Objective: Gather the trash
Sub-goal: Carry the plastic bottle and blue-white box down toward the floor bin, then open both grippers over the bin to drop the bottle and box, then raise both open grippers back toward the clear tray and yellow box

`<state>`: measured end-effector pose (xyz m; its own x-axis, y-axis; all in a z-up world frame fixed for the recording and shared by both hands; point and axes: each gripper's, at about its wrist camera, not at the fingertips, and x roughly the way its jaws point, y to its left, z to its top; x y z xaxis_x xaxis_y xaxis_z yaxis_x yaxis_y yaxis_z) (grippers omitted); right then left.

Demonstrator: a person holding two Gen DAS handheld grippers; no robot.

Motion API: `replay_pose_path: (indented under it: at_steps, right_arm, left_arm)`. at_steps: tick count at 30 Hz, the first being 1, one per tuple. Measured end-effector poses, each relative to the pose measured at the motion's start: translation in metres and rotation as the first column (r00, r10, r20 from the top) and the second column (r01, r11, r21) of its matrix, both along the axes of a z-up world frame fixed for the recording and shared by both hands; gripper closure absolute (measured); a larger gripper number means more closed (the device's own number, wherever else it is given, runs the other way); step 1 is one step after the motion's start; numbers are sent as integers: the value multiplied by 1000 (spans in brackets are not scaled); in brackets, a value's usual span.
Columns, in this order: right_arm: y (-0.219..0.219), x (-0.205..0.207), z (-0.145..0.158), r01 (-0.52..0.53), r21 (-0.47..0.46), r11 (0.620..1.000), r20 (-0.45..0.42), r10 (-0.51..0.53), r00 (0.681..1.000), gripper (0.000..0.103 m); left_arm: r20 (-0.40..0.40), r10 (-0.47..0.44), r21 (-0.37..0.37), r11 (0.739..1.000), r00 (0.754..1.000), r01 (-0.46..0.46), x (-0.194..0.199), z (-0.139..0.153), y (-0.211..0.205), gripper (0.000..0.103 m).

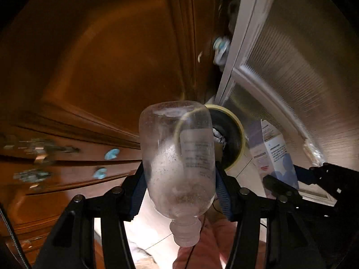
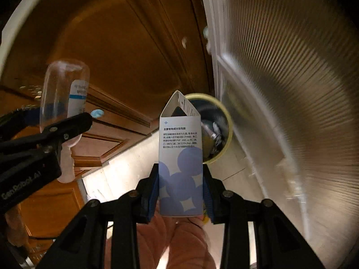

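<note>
L gripper [image 1: 180,186] pinches bottle [image 1: 177,157]; R gripper [image 2: 180,192] pinches carton [image 2: 180,168] (print legible R view only).

Black tongs [image 2: 180,192] with blue pads [image 2: 153,192], silver screws [image 2: 134,193], white lettering.

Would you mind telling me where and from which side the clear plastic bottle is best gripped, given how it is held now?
Grip the bottle across its wide round body, as the left hand-held gripper does now, with one pad on each side. It hangs cap-down, and the body is straight-walled there, while the shoulder and cap taper and would probably slip.
</note>
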<state>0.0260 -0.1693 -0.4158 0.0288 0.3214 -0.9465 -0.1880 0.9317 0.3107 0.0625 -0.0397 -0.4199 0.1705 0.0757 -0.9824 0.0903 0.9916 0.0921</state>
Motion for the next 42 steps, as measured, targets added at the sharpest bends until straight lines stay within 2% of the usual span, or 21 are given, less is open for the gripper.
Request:
replay_pose_path:
  at_steps: [6,12,13,14,15,17,19,24,30,34,37,42]
  right_arm:
    - [10,16,-69,23,-20,1000,-7,-23,1000,68]
    - [27,39,-120,37,-41,998,-4,-37,999,67]
    - [28,41,-127,41,-47,998,-7,-41,999,67]
    - [29,42,-131,45,-49,998,-11,-45,999,67]
    - [30,43,-138,52,-48,998,-19,-53,998,67]
    - [30,45,-146,64,-46,997,-31,-65,997,64]
    - [31,42,-149,70,-48,996,-25,-71,997,57]
    - [30,37,-153,74,-60,995,-34,-76,997,56]
    - [27,32,-145,90,-59,994,-37,-93,995,56]
    - [27,26,-129,114,-50,992,-58,-117,991,56]
    - [27,21,-99,129,-36,991,-61,-131,990,56]
    - [26,13,-26,125,-25,992,-40,-126,991,56]
  left_arm:
    - [-10,-8,-36,999,1000,7,18,-69,-3,48]
    - [-13,-42,-82,996,999,41,42,-113,-3,48]
    - [-22,-50,-90,995,998,48,46,-120,-4,45]
    - [-30,-54,-93,994,998,51,49,-127,-3,40]
    - [-37,-59,-98,994,998,55,51,-132,-1,38]
    - [-51,-68,-110,992,996,62,53,-142,2,37]
    - [-83,-75,-118,991,994,64,53,-153,4,35]
    - [-115,-66,-115,992,991,52,49,-165,10,35]
    - [-111,-47,-132,991,993,32,43,-155,17,35]
    - [-103,-51,-131,991,993,37,35,-127,20,35]
    - [-93,-54,-141,989,994,40,32,-98,17,35]
    - [-41,-88,-150,985,995,80,24,-19,13,35]
